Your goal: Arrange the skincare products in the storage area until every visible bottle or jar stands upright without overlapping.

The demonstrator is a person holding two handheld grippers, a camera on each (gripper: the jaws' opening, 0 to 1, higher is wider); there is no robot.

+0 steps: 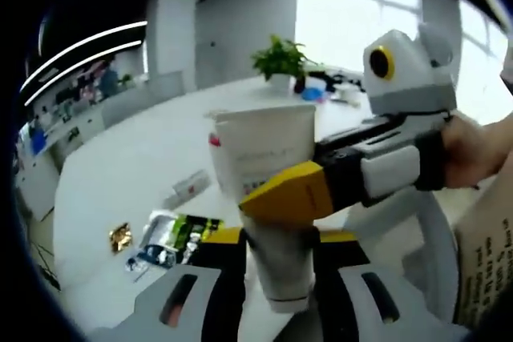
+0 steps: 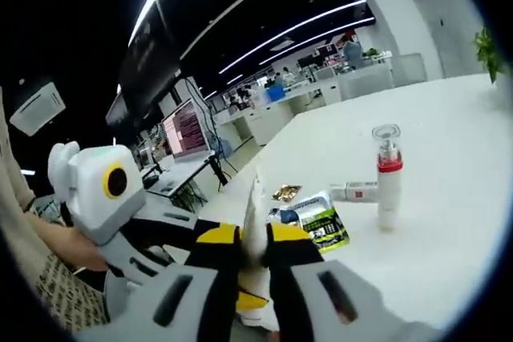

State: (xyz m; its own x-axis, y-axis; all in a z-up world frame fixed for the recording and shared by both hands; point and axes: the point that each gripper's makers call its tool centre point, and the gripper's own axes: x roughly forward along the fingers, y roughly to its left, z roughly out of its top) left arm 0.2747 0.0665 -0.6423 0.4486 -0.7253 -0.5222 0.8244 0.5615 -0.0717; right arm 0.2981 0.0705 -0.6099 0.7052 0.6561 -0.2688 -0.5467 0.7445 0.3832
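White table (image 2: 449,222) runs wide under both grippers, most of it bare. Held above it, a white tube (image 1: 268,174) is gripped by both tools at once: left gripper (image 1: 276,278) pinches its lower cap end, jaws closed on it, and right gripper (image 2: 255,258) pinches it higher up, its yellow jaw crossing the tube body in the left gripper view. Tube's long axis runs roughly upright away from the left gripper, flat crimped end on top; seen edge-on from the right gripper it is only a thin white sliver. Judgement: the coming move turns on which end goes down, and the cap end sits at the left gripper, so that hand is the nearer one to set it standing. On the table, well apart from the tube, a pump bottle (image 2: 387,174) with a red collar stands upright; just beside it lies a small white box (image 2: 354,191), then flat sachets (image 2: 317,222) and a gold wrapper (image 2: 286,192) near the table's edge. Tube print is blurred, unreadable. Cap is hidden between the jaws. Whether the sachets overlap each other I can't tell. A plant (image 1: 279,58) sits far back.
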